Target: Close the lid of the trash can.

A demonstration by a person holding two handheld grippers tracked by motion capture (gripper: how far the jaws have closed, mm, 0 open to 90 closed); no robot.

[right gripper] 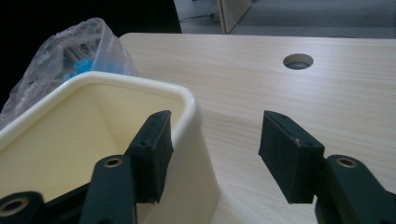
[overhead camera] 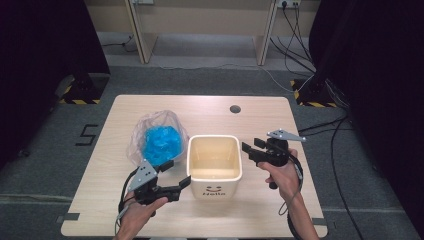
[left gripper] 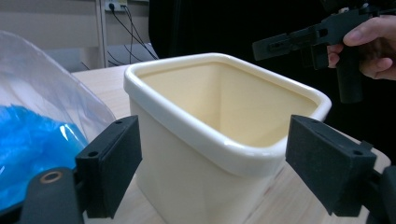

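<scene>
A cream plastic bin [overhead camera: 214,172] with a smiley face and "Hello" on its front stands empty at mid-table. Left of it lies a clear plastic bag [overhead camera: 159,137] holding blue material. My left gripper [overhead camera: 176,173] is open at the bin's front left corner, its jaws on either side of that corner [left gripper: 224,154] without touching. My right gripper [overhead camera: 251,147] is open at the bin's right rim. In the right gripper view its jaws straddle the bin's corner wall [right gripper: 191,116], one inside and one outside. The bag [left gripper: 37,126] sits close by my left gripper [left gripper: 210,158].
The wooden table [overhead camera: 280,210] has a round cable hole [overhead camera: 235,108] near its far edge. Hands hold both grippers from the near side. Dark curtains and stand bases flank the table, and cables run over the floor at the right.
</scene>
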